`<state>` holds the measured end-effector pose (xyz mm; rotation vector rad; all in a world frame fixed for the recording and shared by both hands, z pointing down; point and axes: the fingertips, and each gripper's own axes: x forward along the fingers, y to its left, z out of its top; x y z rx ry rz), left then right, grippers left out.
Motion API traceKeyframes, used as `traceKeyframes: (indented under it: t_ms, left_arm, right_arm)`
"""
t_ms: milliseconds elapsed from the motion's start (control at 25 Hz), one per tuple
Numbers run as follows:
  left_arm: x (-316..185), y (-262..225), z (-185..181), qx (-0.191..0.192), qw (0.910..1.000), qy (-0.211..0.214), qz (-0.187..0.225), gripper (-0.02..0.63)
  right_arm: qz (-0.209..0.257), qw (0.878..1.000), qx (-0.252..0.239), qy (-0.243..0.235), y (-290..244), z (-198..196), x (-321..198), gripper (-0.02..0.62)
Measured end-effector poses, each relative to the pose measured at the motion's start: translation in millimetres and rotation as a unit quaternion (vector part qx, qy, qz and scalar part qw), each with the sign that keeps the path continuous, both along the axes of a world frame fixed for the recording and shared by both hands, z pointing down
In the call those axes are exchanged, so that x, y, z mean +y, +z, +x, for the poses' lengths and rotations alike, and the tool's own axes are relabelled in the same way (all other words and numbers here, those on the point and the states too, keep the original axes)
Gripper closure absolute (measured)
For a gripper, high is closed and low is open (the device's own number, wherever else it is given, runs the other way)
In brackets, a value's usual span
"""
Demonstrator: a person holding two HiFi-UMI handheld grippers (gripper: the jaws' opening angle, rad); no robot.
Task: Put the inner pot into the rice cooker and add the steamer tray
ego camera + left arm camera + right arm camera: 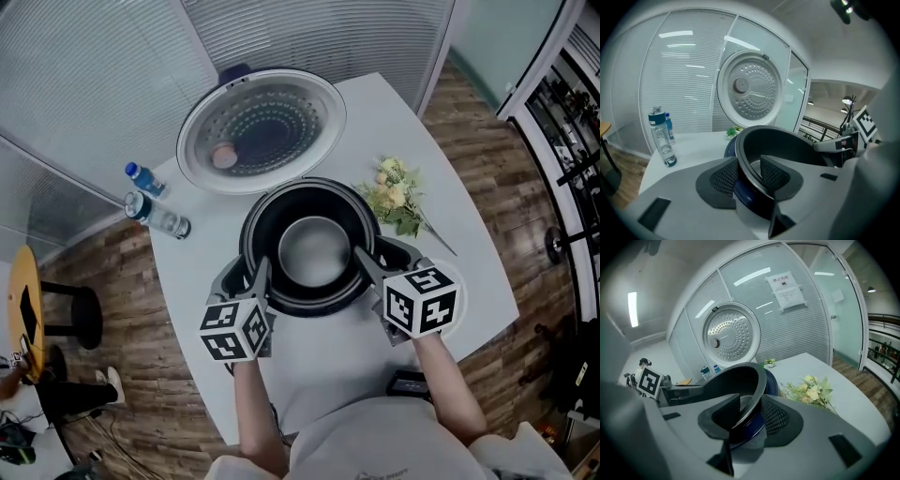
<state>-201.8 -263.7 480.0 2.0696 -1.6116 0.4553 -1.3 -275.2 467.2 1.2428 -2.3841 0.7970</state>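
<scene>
Now, pot (314, 251): sits down in the cooker (749, 200), black rim a little above the blue body, grey bottom showing in the head view.
Cooker: stands mid-table, lid up, just ahead of the person.
Lid (261, 129): swung open behind the pot, round perforated inner plate facing forward, small knob off centre.
Left gripper (749, 165): released, jaws apart and astride the pot's rim on the person's left; one ribbed pad outside the wall, the other inside, a slit of gap at the inner pad; no firm press to be seen.
Right gripper (751, 404): released as well, jaws apart and astride the rim on the person's right; ribbed pad outside near the blue body, dark jaw inside the bowl, rim loose between them.
Forearms (258, 412): bare, reaching from the bottom of the head view, one behind each gripper.
Table (347, 361): white, with a curved edge, over a wood-pattern floor.
Bottles (155, 216): two, clear with blue caps, upright and side by side at the table's left edge, well apart from the cooker.
Flowers (396, 199): pale yellow sprig with green leaves, lying on the table right of the cooker, near it.
Dark flat thing (408, 382): at the table's near edge beside the right forearm; too small to tell more.
Wall (806, 329): glass panels with blinds behind the table, two paper notices (787, 289) stuck high up.
</scene>
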Motion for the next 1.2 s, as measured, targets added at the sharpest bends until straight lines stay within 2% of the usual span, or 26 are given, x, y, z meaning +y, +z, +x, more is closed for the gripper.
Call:
traceKeyframes:
  t_ms: [160,280,680,800,1200]
  left_arm:
    - [2.6,0.8,-0.2,-0.035,0.9994,-0.001,0.008,0.449]
    - [3.1,1.6,-2.7,-0.049,0.9987,-0.004,0.012,0.419]
    - [18.4,-13.3,-11.4,-0.047,0.9983,-0.021,0.025,0.411]
    - [29.0,-21.1,-12.2,-0.063,0.9972,-0.022,0.035,0.411]
    - [80.6,-56.0,-5.1,-0.054,0.995,-0.024,0.081,0.422]
  right_arm:
    - [0.008,1.0,0.016,-0.001,0.0,1.1,3.8,0.449]
    - [0.013,1.0,0.025,0.001,-0.7,1.3,3.8,0.409]
    - [0.032,0.999,0.018,0.016,-17.5,9.3,16.7,0.408]
    - [0.041,0.999,0.019,0.021,-23.6,12.2,26.3,0.408]
    - [0.061,0.998,0.017,0.027,-45.0,13.0,72.8,0.414]
